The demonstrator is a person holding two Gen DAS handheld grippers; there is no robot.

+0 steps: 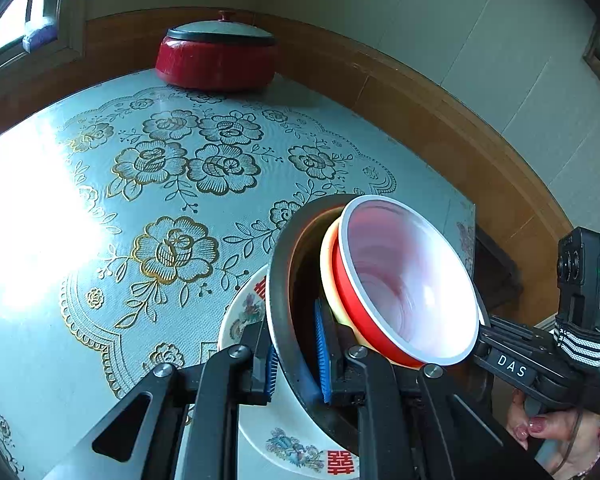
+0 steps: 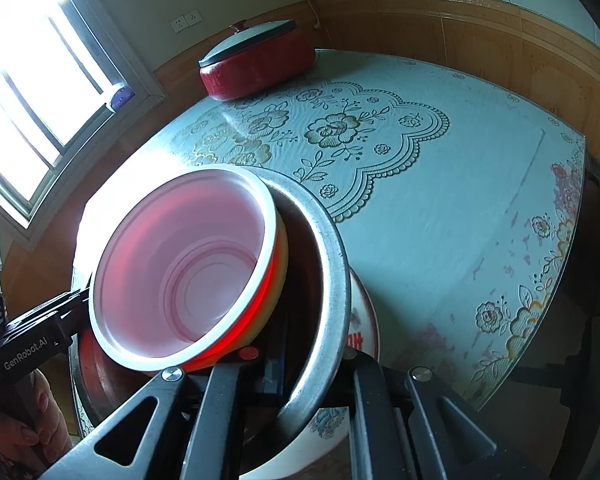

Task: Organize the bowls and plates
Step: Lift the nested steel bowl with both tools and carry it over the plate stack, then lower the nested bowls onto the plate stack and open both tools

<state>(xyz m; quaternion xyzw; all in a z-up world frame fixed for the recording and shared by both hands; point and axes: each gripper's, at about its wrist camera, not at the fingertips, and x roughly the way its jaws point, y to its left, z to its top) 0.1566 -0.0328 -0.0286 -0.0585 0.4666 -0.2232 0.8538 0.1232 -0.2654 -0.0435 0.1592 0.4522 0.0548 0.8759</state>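
Left wrist view: the left claw (image 1: 298, 364) is closed on the rim of a metal bowl (image 1: 278, 280), blue pads either side; a yellow bowl (image 1: 329, 258) and a red bowl (image 1: 408, 280) nest inside, all tilted over a floral plate (image 1: 248, 312) on the worktop (image 1: 100, 220), while the right claw's tips are hidden behind the red bowl. Right wrist view: the right claw (image 2: 284, 376) grips the metal bowl's (image 2: 332, 280) rim; a red pot (image 2: 256, 68) sits at the worktop's far edge.
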